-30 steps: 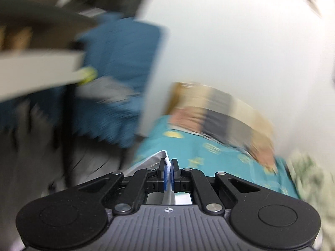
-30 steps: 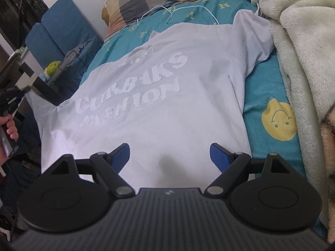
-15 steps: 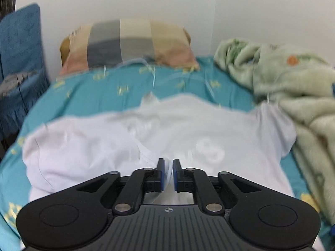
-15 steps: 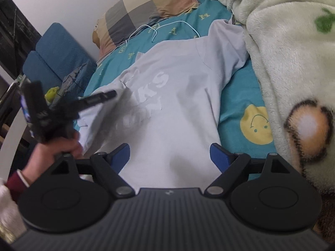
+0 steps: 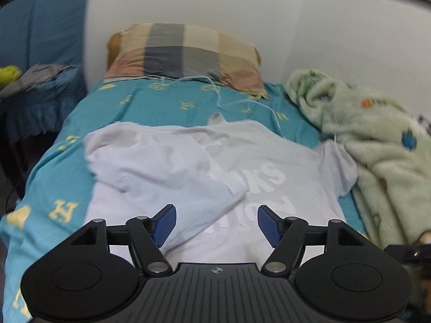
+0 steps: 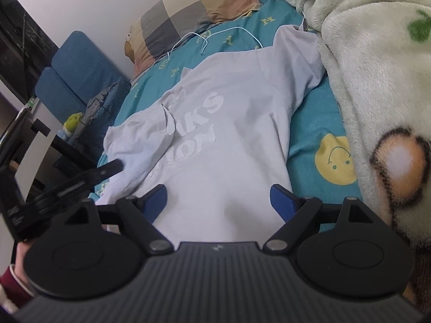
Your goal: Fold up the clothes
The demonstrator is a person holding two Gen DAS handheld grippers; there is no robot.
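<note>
Left claw [image 5: 216, 226] newly open; T-shirt [image 6: 229, 140] lettering "KS".

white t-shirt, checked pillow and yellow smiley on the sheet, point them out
white t-shirt [image 6: 231, 140], right wrist view, on the chest by the lettering
checked pillow [image 5: 186, 51], left wrist view, on its middle
yellow smiley [image 6: 335, 158], right wrist view, on its face

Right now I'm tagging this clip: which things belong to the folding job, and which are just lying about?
Job:
white T-shirt, one side folded over
left hand-held gripper, open
right hand-held gripper, open

Lying about:
checked pillow
fleece blanket
white cord
blue chair
</note>
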